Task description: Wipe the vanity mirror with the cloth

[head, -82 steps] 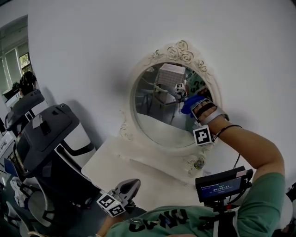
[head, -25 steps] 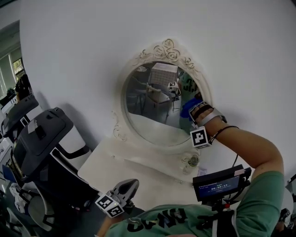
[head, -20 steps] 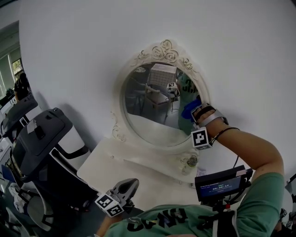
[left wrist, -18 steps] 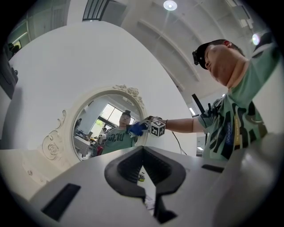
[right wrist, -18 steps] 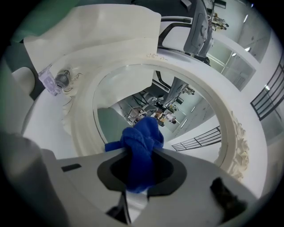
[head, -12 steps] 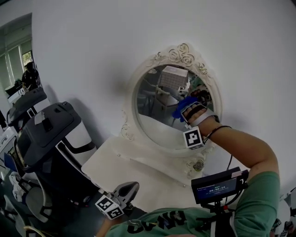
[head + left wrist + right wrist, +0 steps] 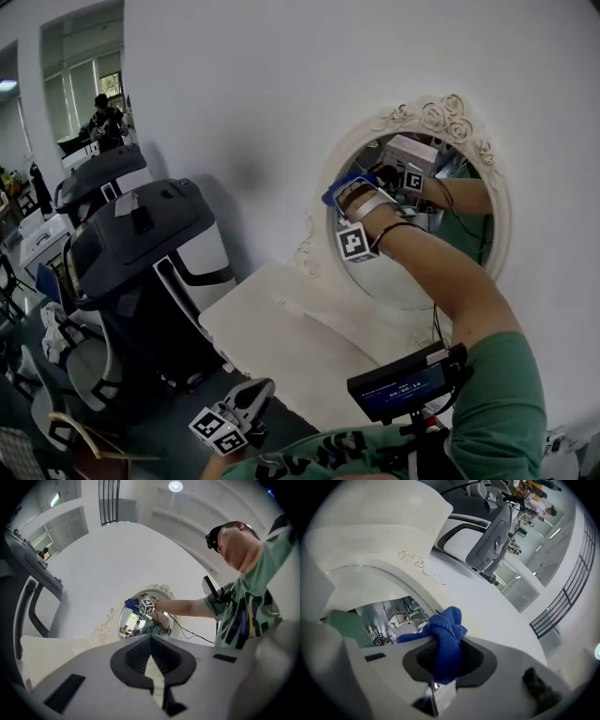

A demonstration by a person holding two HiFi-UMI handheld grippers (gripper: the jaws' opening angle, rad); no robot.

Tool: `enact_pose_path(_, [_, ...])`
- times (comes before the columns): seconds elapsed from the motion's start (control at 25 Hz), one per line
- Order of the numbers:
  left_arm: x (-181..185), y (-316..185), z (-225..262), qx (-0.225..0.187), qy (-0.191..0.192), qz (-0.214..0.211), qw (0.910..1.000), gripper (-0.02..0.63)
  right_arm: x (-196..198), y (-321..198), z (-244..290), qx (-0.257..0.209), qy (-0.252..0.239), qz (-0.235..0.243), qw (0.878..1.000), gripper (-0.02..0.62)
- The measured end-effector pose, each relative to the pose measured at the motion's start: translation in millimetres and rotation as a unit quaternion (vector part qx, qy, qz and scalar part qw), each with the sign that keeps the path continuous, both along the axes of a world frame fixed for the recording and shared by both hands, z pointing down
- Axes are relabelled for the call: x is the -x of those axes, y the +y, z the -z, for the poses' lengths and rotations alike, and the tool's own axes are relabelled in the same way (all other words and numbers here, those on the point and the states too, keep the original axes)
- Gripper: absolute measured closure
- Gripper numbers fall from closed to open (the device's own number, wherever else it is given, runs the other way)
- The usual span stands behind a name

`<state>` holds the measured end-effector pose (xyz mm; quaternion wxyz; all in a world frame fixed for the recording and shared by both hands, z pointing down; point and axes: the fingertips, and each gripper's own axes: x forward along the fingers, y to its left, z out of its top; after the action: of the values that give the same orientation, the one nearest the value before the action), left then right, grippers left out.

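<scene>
The oval vanity mirror, in a cream frame [image 7: 433, 114] with carved roses, hangs on the white wall. My right gripper [image 7: 349, 199] is at the glass's upper left edge, shut on a bunched blue cloth [image 7: 338, 187] that presses against the glass. In the right gripper view the cloth [image 7: 446, 641] bulges from between the jaws, beside the mirror glass [image 7: 386, 616]. My left gripper [image 7: 246, 409] hangs low near my body, shut and holding nothing. The left gripper view looks up at the mirror [image 7: 140, 623] and the cloth [image 7: 131, 603] from afar.
A white vanity table [image 7: 281, 337] stands under the mirror. Dark grey and white machines [image 7: 141, 244] fill the left side, with a person [image 7: 105, 114] far behind them. A small screen [image 7: 405, 384] is mounted at my chest.
My right gripper has carried the cloth across the glass from the mirror's right side to its upper left edge. The head view has swung left. The left gripper has stayed low.
</scene>
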<state>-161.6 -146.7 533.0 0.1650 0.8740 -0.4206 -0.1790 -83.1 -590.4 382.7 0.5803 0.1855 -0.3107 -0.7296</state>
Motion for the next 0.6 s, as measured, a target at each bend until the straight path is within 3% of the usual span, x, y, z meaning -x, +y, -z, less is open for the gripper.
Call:
enact_pose_path(0.16, [19,4,-11,0.011,0.003,0.028,0.9995,0.600,7,-25,-4,-0.007,0.010,-0.029,0.999,0.525])
enact_pose_path(0.36, [11,-8,-9,0.006,0.002,0.013,0.9999,0.600,-3,-22,-5,0.008,-0.013,-0.041,0.999,0.525])
enact_pose_path(0.6, [-22,-31,8,-0.015,-0.005,-0.047,0.9988,0.600,-83,25,-14,0.037,-0.007,-0.064,0.997,0.525])
